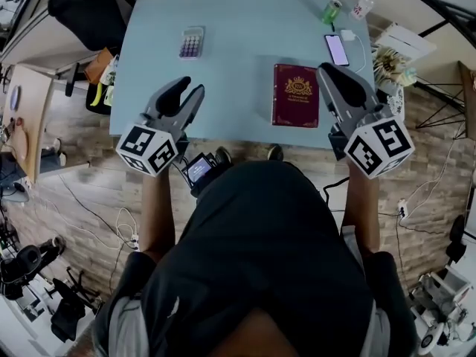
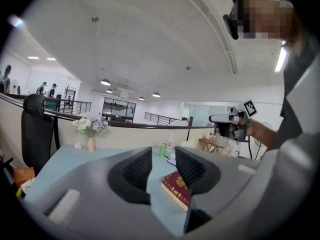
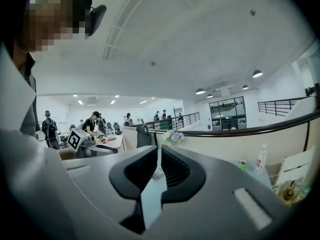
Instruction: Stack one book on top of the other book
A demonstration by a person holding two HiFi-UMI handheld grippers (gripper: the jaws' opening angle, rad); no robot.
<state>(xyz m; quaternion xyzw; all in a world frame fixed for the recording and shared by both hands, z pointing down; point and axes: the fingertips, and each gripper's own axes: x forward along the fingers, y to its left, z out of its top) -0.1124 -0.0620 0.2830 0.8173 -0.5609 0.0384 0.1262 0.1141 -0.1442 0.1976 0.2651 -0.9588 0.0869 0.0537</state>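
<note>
A maroon book (image 1: 296,95) with a gold crest lies flat on the light blue table (image 1: 238,58), near its front edge. The left gripper view shows the same book (image 2: 176,185) past the jaws; I cannot make out a second book apart from it. My left gripper (image 1: 186,89) hovers over the table's front left, open and holding nothing (image 2: 163,168). My right gripper (image 1: 328,71) is raised just right of the book, shut with nothing in it (image 3: 159,165). Both point almost level, clear of the book.
A calculator (image 1: 191,42) lies at the back left of the table. A phone (image 1: 337,49), a white charger (image 1: 348,34), a green can (image 1: 331,10) and a small bottle (image 1: 363,6) sit at the back right. A flower vase (image 2: 90,130) stands at the far edge.
</note>
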